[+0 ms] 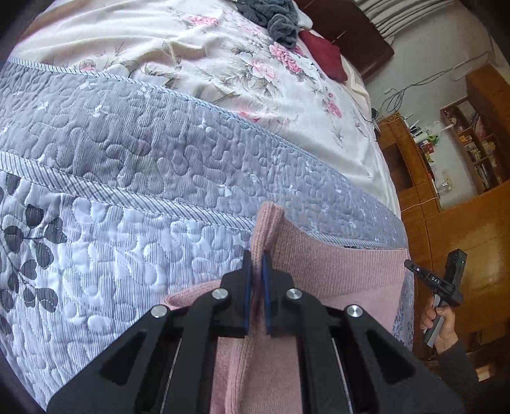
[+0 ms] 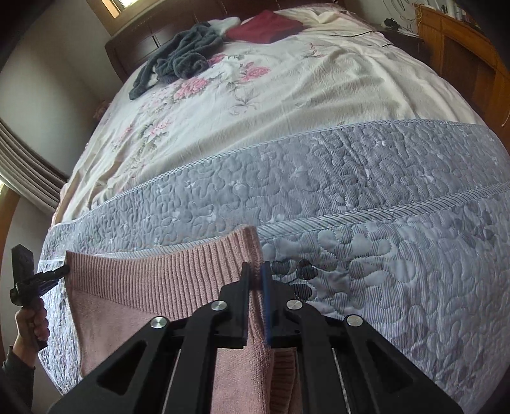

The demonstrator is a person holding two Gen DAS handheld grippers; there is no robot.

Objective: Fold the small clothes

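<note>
A pink knit garment (image 1: pixel 334 267) with a ribbed hem (image 2: pixel 153 274) is stretched between both grippers above the grey quilted bedspread (image 1: pixel 143 153). My left gripper (image 1: pixel 257 258) is shut on one corner of the hem, the cloth bunched between its blue pads. My right gripper (image 2: pixel 256 270) is shut on the other corner. Each wrist view shows the opposite gripper held by a hand: the right one (image 1: pixel 440 280) at the far right, the left one (image 2: pixel 35 277) at the far left. The garment's lower part hangs out of view below the fingers.
Beyond the quilt (image 2: pixel 350 178) lies a cream floral sheet (image 2: pixel 255 95). A dark grey fleece garment (image 2: pixel 178 63) and a dark red cloth (image 2: pixel 264 27) lie near the headboard. Wooden cabinets and shelves (image 1: pixel 471 153) with cables stand beside the bed.
</note>
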